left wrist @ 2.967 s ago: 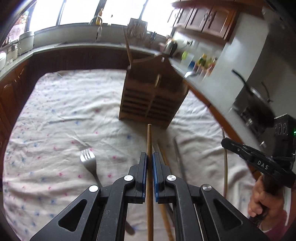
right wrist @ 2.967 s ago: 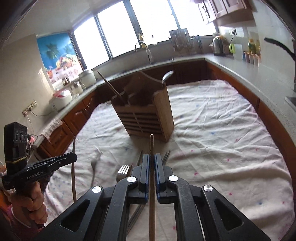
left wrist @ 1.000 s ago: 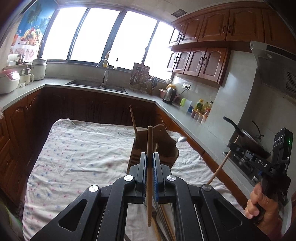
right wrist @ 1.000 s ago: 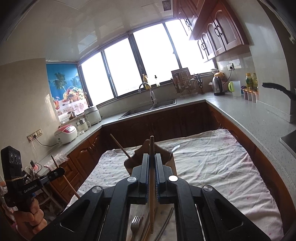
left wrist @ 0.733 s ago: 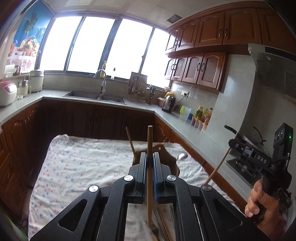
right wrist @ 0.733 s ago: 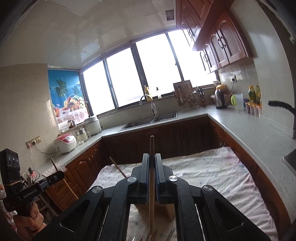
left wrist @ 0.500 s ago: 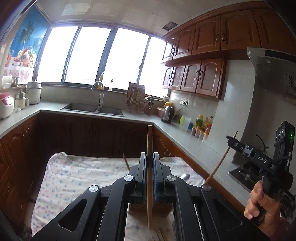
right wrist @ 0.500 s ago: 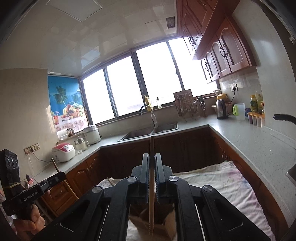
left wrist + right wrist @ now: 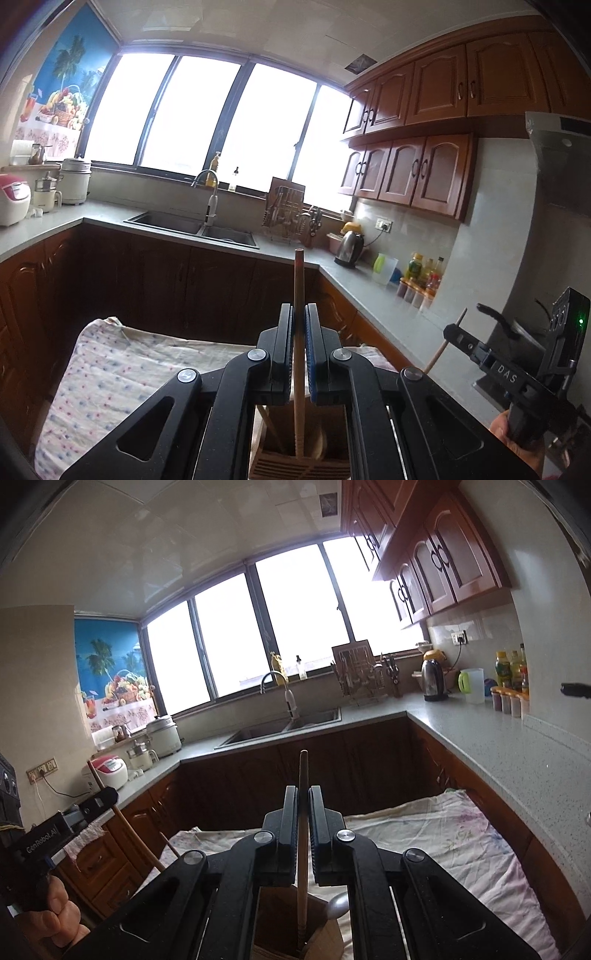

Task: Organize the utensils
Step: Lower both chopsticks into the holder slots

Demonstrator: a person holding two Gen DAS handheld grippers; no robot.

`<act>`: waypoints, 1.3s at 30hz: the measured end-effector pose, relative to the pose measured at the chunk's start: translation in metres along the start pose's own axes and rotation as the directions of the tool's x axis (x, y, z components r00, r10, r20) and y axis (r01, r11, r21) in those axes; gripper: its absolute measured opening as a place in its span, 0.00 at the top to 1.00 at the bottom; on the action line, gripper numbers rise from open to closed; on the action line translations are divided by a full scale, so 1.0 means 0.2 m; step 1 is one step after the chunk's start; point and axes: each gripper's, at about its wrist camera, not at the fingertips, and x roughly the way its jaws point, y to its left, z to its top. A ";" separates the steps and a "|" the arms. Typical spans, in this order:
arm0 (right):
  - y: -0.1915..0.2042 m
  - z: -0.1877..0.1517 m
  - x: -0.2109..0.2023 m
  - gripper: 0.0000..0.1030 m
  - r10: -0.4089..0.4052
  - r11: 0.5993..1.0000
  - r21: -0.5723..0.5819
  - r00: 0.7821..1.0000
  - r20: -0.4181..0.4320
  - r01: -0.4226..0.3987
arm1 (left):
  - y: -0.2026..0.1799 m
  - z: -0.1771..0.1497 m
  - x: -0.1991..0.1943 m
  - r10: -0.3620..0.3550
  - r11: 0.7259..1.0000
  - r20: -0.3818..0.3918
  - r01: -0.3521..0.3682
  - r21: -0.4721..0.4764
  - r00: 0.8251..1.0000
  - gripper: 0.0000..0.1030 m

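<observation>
Both chopsticks, lifted off the cloth, now apparently dip into the holder (image 9: 299,465), each hand-held gripper (image 9: 298,350) (image 9: 303,834) clamped.

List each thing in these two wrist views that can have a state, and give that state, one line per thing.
Left gripper: shut on a chopstick, held upright.
Right gripper: shut on a second chopstick, held upright.
Both chopsticks: lower tips down inside the holder, not yet released.
Holder: standing on the cloth, already holding a spoon and another stick.
Cupboard doors: closed.
</observation>
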 end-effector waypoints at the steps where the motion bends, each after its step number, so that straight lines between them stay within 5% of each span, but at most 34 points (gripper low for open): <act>1: -0.01 -0.03 0.01 0.95 -0.002 1.000 0.009 1.000 -0.007 0.002 | 0.01 -0.03 0.02 0.002 1.000 0.016 -0.002 -0.008 1.000 0.96; 6: -0.03 -0.09 0.06 0.95 -0.007 1.000 0.026 1.000 -0.027 0.008 | -0.01 -0.13 0.04 0.033 0.999 0.100 -0.032 -0.010 0.994 0.96; 20: -0.01 -0.10 0.10 0.95 -0.025 1.000 0.018 0.999 -0.022 0.025 | -0.01 -0.24 0.16 0.025 0.999 0.119 -0.022 -0.028 0.993 0.96; 32: -0.07 -0.20 0.11 0.95 -0.029 0.998 0.045 0.998 -0.064 0.032 | 0.06 -0.44 0.30 0.057 0.998 -0.057 -0.058 -0.021 0.997 0.96; 39: -0.10 -0.20 0.10 0.94 -0.027 0.996 0.085 0.997 -0.077 0.034 | 0.06 -0.36 0.29 0.059 0.998 -0.102 -0.059 0.000 0.993 0.95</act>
